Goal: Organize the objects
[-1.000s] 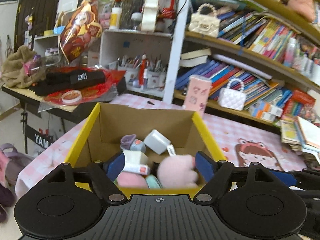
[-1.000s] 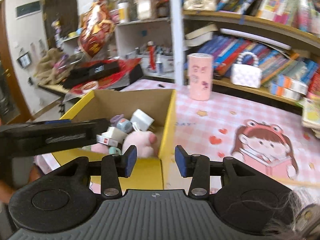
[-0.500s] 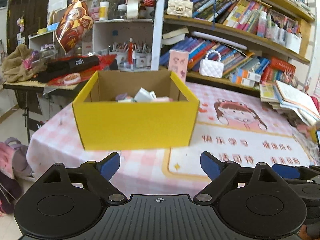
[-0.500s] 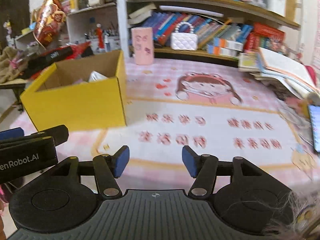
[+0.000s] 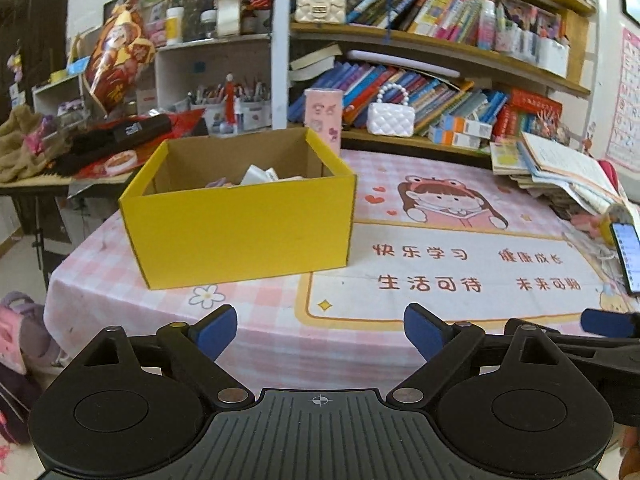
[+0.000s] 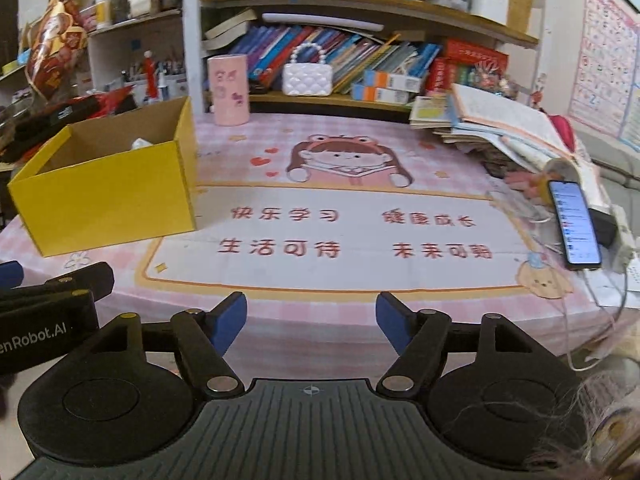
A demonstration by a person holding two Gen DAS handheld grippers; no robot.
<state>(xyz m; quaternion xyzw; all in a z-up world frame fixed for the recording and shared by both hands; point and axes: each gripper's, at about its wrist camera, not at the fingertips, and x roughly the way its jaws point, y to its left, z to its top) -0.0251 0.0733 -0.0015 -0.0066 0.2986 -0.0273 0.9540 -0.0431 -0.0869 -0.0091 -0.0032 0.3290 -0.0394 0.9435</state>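
We take this for a child's study corner in a home — the curved wooden shelves point(image 5: 440, 46) are packed with colourful children's books point(image 6: 360, 56), and small quilted toy handbags with bead handles point(image 5: 391, 114) sit among them. We see a pink checked tablecloth printed with a cartoon girl reading point(image 6: 352, 236) over the table, white cubbies crammed with pens point(image 5: 224, 96), an alphabet wall chart point(image 6: 612, 80) and a pink school backpack on the floor point(image 5: 20, 332) — all household clutter, no shop fittings.

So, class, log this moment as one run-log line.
left gripper: opening, empty | right gripper: opening, empty | yellow box: items inside, on table
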